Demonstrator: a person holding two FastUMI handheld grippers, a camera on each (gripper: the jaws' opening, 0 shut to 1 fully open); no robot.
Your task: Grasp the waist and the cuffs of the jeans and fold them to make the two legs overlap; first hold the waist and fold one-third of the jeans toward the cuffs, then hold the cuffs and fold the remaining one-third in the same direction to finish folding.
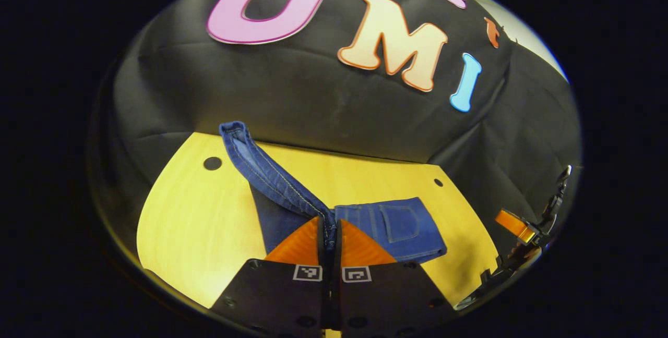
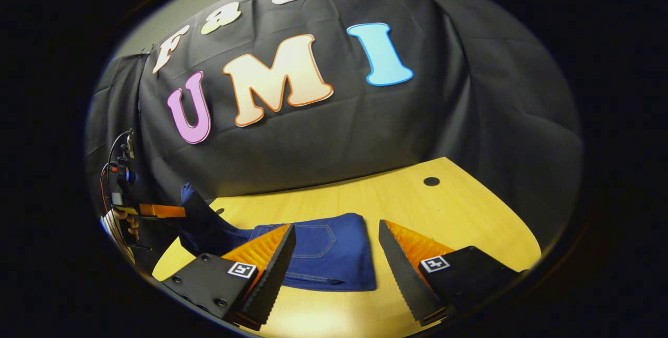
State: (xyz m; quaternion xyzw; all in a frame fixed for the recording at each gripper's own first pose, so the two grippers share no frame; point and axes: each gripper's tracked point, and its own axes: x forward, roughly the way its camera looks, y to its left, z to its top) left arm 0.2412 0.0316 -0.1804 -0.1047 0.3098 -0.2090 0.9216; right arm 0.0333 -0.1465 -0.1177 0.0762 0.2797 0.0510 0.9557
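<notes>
Two jaws of the left gripper (image 1: pixel 330 233) are pressed together at the bottom centre of the left gripper view, pinching a seamed edge of the jeans (image 1: pixel 396 228); from that pinch a stitched band of denim climbs toward the upper left of the frame, lifted off the bench (image 1: pixel 188 213), while the pocketed part of the garment lies flat just right of the jaws. In the right gripper view, the right gripper (image 2: pixel 336 246) hangs with its jaws spread wide and empty, the folded blue denim lying on the bench directly beyond and between them, close ahead, its long axis running from frame centre toward the lower left, where the other gripper holds the raised end. Judged from this, the next fold turns on carrying the lifted end over the flat part, and the left gripper, already clamped on cloth, is placed to do it.
</notes>
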